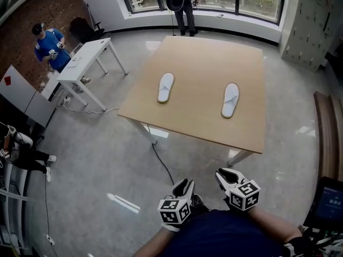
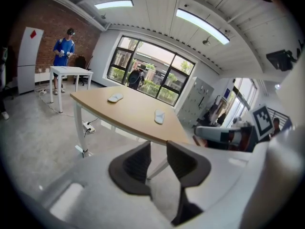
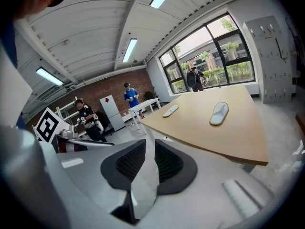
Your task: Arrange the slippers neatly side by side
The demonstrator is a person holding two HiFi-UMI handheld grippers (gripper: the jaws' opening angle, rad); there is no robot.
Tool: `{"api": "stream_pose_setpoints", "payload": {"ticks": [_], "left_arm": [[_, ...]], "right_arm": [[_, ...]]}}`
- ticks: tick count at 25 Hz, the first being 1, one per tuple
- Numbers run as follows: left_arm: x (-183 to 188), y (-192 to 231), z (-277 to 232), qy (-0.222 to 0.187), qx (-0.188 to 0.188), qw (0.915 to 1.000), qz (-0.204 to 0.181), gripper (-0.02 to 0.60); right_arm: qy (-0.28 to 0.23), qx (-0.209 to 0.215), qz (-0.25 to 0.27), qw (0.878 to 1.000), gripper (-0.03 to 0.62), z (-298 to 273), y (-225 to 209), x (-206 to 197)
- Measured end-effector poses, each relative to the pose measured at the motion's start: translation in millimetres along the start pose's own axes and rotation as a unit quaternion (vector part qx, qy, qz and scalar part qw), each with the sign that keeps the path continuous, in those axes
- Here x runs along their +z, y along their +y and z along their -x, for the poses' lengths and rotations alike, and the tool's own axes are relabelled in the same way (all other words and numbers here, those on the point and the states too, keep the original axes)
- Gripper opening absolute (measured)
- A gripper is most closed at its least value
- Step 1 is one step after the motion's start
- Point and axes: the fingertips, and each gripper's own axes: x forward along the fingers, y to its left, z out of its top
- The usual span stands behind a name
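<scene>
Two pale slippers lie well apart on the wooden table (image 1: 198,119), toes pointing away from me: the left slipper (image 1: 166,87) and the right slipper (image 1: 230,99). Both grippers hang close to my body, short of the table's near edge. My left gripper (image 1: 184,187) is open with nothing between its jaws; in the left gripper view its jaws (image 2: 157,148) point at the table, with the slippers (image 2: 115,98) (image 2: 159,117) far ahead. My right gripper (image 1: 227,176) is open too, with a narrower gap and nothing in it (image 3: 149,147); the slippers (image 3: 170,110) (image 3: 219,113) lie beyond it.
A small white table (image 1: 86,58) stands at the left with a person in blue (image 1: 51,44) beside it. Another person (image 1: 182,4) stands at the far window. A cable (image 1: 161,162) runs over the floor under the table's near edge. A bench (image 1: 327,133) lines the right side.
</scene>
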Motion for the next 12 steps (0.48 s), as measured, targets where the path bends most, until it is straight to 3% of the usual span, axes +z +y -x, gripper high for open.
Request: {"api": "stream_pose_setpoints", "payload": {"ticks": [8, 12], "left_arm": [[9, 60, -3, 0.008, 0.001, 0.9996, 0.029, 0.087], [7, 73, -1, 0.011, 0.007, 0.9988, 0.047, 0.086]], "right_arm": [[0.02, -0.006, 0.051, 0.998, 0.053, -49, 24, 19], [0.038, 0.013, 0.064, 0.997, 0.044, -68, 36, 16]]}}
